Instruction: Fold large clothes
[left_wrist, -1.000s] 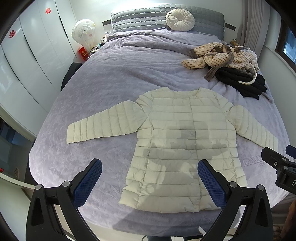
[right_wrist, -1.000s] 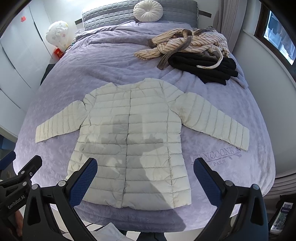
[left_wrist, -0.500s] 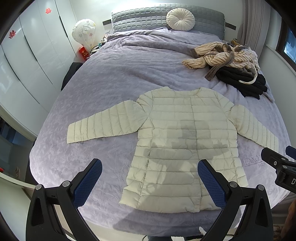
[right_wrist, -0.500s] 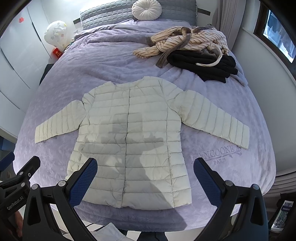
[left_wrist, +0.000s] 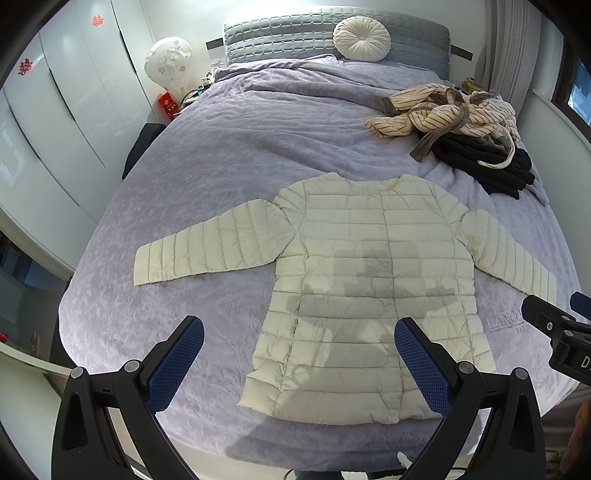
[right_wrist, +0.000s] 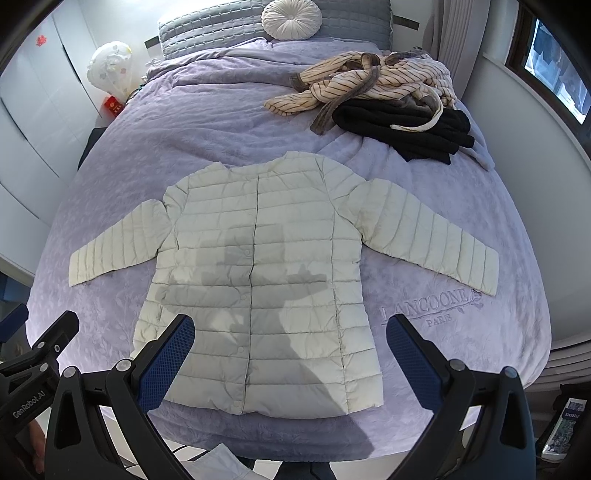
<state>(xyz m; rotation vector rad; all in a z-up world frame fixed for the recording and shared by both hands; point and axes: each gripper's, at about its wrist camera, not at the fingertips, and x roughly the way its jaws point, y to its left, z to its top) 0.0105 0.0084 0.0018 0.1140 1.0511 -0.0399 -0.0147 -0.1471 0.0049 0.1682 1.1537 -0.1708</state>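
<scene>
Looking down my left gripper (left_wrist: 299, 363), I see its blue-padded fingers spread wide and holding nothing, poised above the near edge of the bed (left_wrist: 229, 155). My right gripper (right_wrist: 290, 363) is likewise spread apart and empty. Between them the cream quilted jacket (left_wrist: 373, 295) lies flat, front up and buttoned, on the lavender bedspread, hem near me, both sleeves stretched out to left and right. Far right on the bed sits a heap: a striped garment (right_wrist: 369, 83) on top of dark clothes (right_wrist: 402, 129). A round cushion (left_wrist: 362, 35) rests against the headboard.
</scene>
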